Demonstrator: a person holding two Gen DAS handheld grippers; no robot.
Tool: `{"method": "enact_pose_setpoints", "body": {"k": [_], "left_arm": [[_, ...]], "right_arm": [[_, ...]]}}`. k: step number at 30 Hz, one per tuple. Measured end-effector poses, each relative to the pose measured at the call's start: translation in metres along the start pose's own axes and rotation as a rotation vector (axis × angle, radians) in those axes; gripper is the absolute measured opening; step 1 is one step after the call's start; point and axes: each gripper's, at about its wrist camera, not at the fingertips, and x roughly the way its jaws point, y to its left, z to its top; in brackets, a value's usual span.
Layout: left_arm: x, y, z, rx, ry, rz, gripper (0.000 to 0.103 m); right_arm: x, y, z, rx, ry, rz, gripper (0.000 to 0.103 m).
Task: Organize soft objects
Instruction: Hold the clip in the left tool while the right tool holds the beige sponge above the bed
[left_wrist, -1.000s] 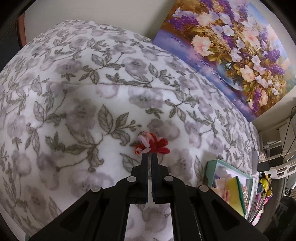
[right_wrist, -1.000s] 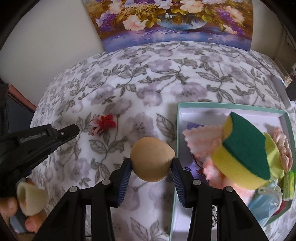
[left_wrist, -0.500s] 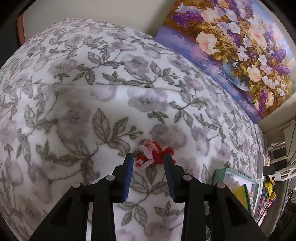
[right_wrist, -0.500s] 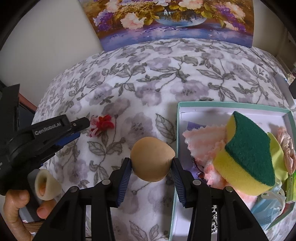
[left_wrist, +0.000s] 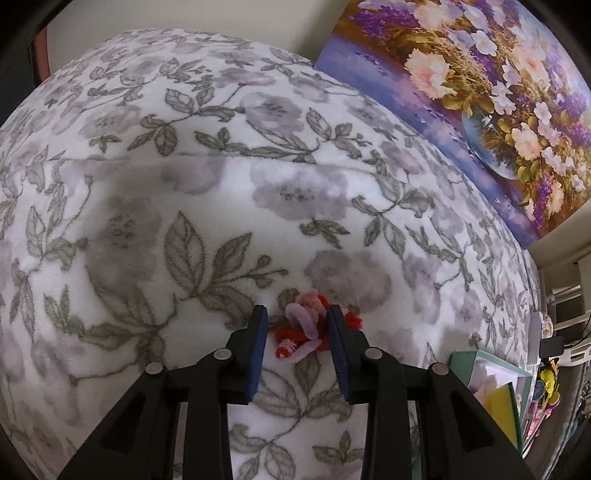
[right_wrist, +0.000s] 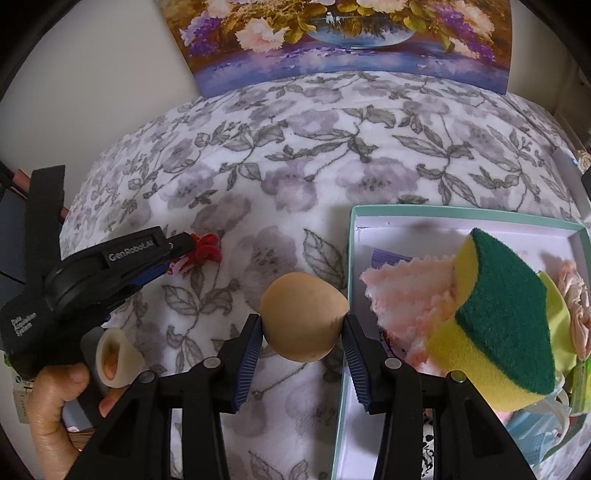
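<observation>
Your left gripper (left_wrist: 297, 325), jaws just closing but not yet pinching, straddles the red-and-pink pipe-cleaner tangle (left_wrist: 306, 332) lying on the floral blanket (left_wrist: 221, 192) directly between its fingertips, while your right gripper (right_wrist: 303, 328) pinches a tan makeup sponge (right_wrist: 303, 320) beside the teal box (right_wrist: 461, 218).

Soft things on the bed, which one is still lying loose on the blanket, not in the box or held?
The red and pink pipe-cleaner bundle; the tan sponge is held, the rest sit in the teal box.

Showing: 2 grippers, left gripper (left_wrist: 296, 325) & right gripper (right_wrist: 303, 328); 1 pipe-cleaner bundle (left_wrist: 304, 330), 1 tan sponge (right_wrist: 303, 320) lying/hanging beside 1 teal box (right_wrist: 461, 213); 1 scrub sponge (right_wrist: 498, 317) sitting inside box.
</observation>
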Motion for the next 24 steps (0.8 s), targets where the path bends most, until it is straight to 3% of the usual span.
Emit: {"method": "enact_pose_setpoints", "body": {"k": [5, 6, 15, 24], "left_arm": [[-0.003, -0.008, -0.002, 0.043, -0.019, 0.011, 0.017], [-0.005, -0.008, -0.002, 0.044, -0.022, 0.009, 0.01], [-0.025, -0.008, -0.007, 0.041, -0.017, -0.02, 0.009], [-0.069, -0.011, -0.017, 0.02, -0.045, -0.034, 0.009]], "right_arm": [[0.0, 0.002, 0.001, -0.002, -0.001, -0.004, 0.047], [0.0, 0.001, 0.001, -0.002, -0.001, -0.001, 0.047], [-0.015, 0.006, -0.005, -0.02, -0.026, 0.006, 0.047], [-0.039, 0.007, -0.018, -0.02, -0.053, 0.012, 0.047]]}}
